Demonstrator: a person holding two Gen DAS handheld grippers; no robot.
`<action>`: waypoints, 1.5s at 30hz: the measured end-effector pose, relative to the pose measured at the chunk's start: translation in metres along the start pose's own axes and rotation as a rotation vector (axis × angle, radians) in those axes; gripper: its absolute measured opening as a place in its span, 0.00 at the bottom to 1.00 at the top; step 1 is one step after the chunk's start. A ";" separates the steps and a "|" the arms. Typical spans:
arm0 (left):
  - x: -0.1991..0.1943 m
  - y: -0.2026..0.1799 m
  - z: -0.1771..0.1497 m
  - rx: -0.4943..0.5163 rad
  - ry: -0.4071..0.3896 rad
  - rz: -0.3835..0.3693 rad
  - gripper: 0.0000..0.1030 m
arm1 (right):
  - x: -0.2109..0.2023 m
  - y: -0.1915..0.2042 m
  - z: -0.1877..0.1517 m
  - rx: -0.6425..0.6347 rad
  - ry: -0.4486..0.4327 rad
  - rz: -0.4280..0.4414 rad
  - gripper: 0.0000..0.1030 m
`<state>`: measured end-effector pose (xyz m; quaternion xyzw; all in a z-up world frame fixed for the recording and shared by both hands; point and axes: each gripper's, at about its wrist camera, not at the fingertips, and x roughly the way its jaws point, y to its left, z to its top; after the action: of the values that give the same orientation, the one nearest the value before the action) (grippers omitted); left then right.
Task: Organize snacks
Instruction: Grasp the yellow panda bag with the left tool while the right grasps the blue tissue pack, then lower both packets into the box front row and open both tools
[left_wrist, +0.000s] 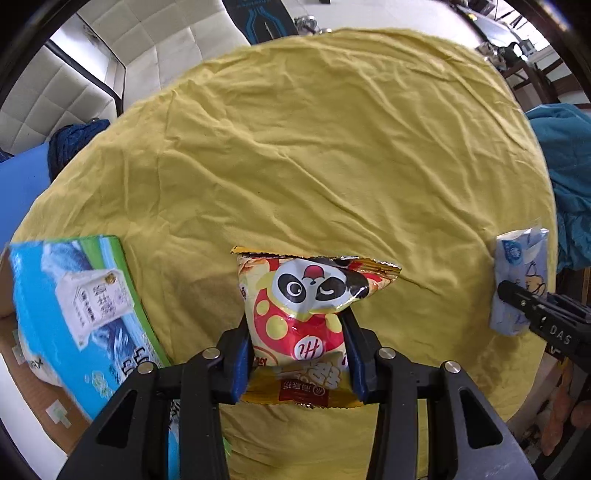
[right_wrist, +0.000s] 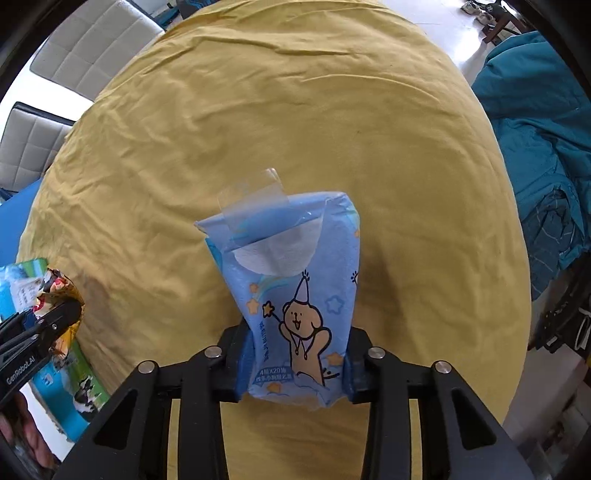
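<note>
The panda snack bag (left_wrist: 306, 314) sits clamped between the blue-padded fingers of my left gripper (left_wrist: 300, 354), which close tight on its lower half so the foil puckers at both sides. The bag stands upright along the fingers, its crimped top edge folded over at the right corner, above the yellow cloth (left_wrist: 332, 147) that covers the round table. Just to the left of it, at the table's edge, is the open cardboard box (left_wrist: 77, 306) with blue and green milk-carton printing, its near flap tilted up; I cannot tell whether the bag touches it.

In my right gripper (right_wrist: 295, 362) I hold the blue tissue pack (right_wrist: 291, 295), squeezed at its lower end between the two pads. It has a cartoon bear with a party hat and a wand printed on it, and its clear sticker flap (right_wrist: 255, 203) is peeled back at the top, so a white tissue (right_wrist: 277, 254) shows in the opening. The pack points away from me over the wrinkled cloth.

From the left wrist view the tissue pack appears at the far right rim of the table, with the right gripper's black finger across it. From the right wrist view the snack bag shows at the far left, in front of the printed box. The two held items are well apart, with bare cloth between them.

A teal jacket (right_wrist: 535, 147) hangs beyond the table on the right, and white padded chairs (left_wrist: 122, 48) stand on the far left side.
</note>
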<state>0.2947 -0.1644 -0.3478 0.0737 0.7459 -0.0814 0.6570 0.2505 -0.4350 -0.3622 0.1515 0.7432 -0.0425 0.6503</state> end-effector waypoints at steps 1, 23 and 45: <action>-0.006 -0.003 -0.007 -0.003 -0.021 -0.001 0.38 | -0.003 0.004 -0.005 -0.004 -0.006 0.002 0.36; -0.177 0.077 -0.131 -0.129 -0.412 -0.011 0.38 | -0.155 0.168 -0.138 -0.226 -0.247 0.174 0.35; -0.164 0.276 -0.229 -0.388 -0.405 -0.056 0.38 | -0.069 0.389 -0.212 -0.448 -0.116 0.196 0.35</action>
<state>0.1531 0.1548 -0.1632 -0.0916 0.6029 0.0318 0.7919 0.1646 -0.0216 -0.2101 0.0722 0.6772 0.1780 0.7103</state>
